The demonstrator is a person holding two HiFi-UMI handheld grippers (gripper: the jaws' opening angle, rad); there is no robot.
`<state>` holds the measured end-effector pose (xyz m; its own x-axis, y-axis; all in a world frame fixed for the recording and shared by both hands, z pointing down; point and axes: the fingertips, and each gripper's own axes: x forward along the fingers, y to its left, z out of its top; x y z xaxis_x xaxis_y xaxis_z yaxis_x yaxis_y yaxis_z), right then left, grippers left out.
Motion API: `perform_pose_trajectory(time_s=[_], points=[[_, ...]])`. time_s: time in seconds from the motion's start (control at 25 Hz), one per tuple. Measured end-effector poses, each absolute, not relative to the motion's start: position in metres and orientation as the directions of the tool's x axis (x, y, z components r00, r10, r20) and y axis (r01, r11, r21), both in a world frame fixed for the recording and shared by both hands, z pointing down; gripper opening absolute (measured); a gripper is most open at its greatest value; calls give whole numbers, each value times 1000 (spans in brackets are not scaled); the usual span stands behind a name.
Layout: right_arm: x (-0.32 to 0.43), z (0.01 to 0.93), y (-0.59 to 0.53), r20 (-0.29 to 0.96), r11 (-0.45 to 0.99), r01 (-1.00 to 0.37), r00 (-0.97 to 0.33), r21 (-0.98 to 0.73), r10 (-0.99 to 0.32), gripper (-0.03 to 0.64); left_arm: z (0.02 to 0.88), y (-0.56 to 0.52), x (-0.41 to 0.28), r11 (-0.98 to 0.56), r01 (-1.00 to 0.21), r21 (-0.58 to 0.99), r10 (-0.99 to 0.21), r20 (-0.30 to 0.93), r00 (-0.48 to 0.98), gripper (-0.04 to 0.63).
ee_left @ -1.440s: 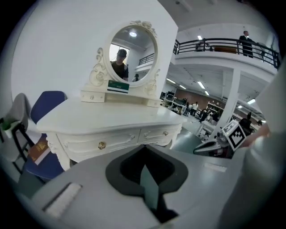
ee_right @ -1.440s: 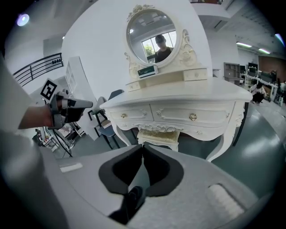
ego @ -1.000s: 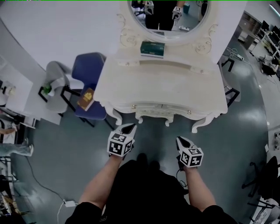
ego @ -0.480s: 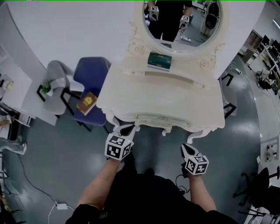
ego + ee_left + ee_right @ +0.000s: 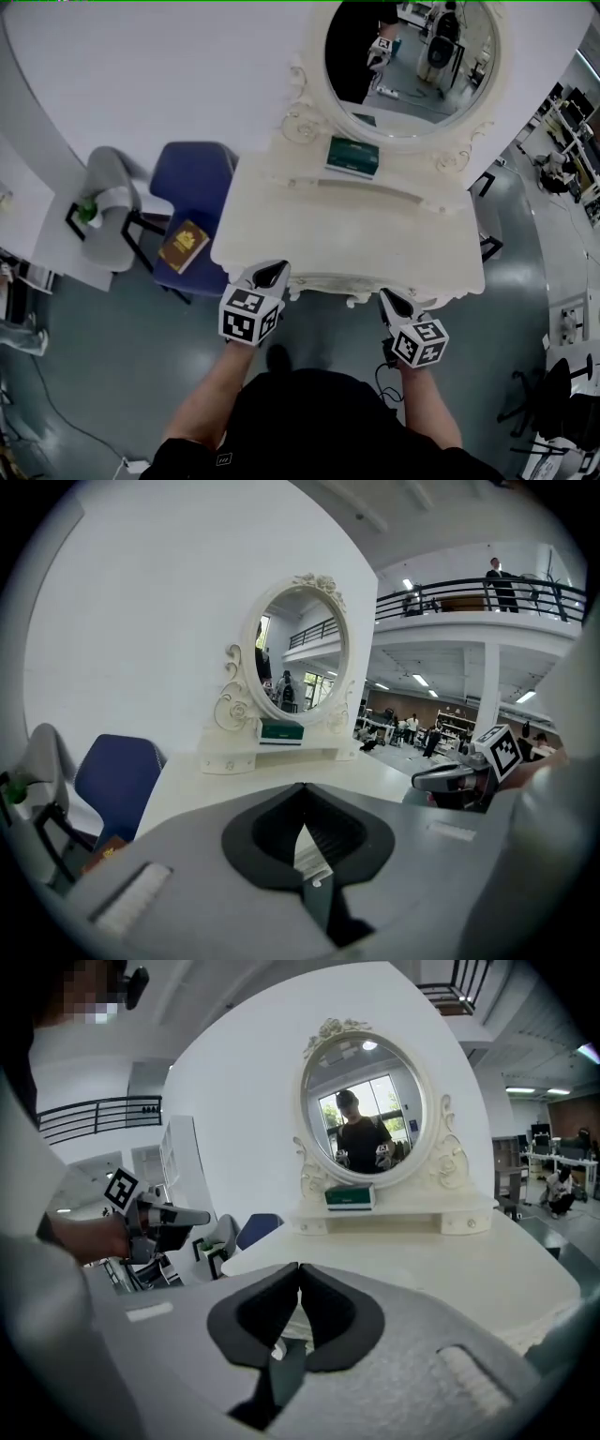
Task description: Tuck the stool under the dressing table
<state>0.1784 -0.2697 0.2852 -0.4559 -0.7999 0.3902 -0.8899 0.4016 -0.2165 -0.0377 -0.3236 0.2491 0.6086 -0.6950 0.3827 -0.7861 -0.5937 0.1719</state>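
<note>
So, the stool: I can't find it in any view. The bit of floor (image 5: pixel 323 323) between the person and the dressing table (image 5: pixel 347 225) has no stool on it, so my guess is it's already under the top and hidden by it. That's just a guess though.

Both grippers are clenched on nothing. The left gripper (image 5: pixel 272 273) has its jaws pressed together with only tabletop showing past them in its own view. The right gripper (image 5: pixel 387 301) is the same, pads touching, nothing between.

What matters for whatever comes next is the layout. The table's long side runs left to right across the head view and both grippers point pretty much square at its front edge. The left one sits right at the front-left corner and the right one just short of the front-right. If the stool is under there, it's ahead of and below both tips, roughly midway between them, so neither hand is clearly closer.

Other stuff is off to the side: a green box (image 5: pixel 352 156) under the mirror (image 5: pixel 412 56), and a blue chair (image 5: pixel 192 178) left of the table with a book (image 5: pixel 184 246) on its seat.
</note>
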Motion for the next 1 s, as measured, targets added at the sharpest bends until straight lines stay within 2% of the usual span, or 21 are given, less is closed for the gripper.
perform_pose_trajectory(time_s=[0.28,0.56,1.0], points=[[142,207,-296,236,497,-860,-511,-117,-827,12,213,-362,-39,-636,-760,134,-689,345,637,17],[180,147,-308,107,517,-851,-525,-94,-845,3,159,-366,-6,-622,-778,94,-738,261,622,17],[251,95,-319,1,579,-811,-581,-89,-814,3,107,-373,46,-513,-855,73,-842,148,518,17]])
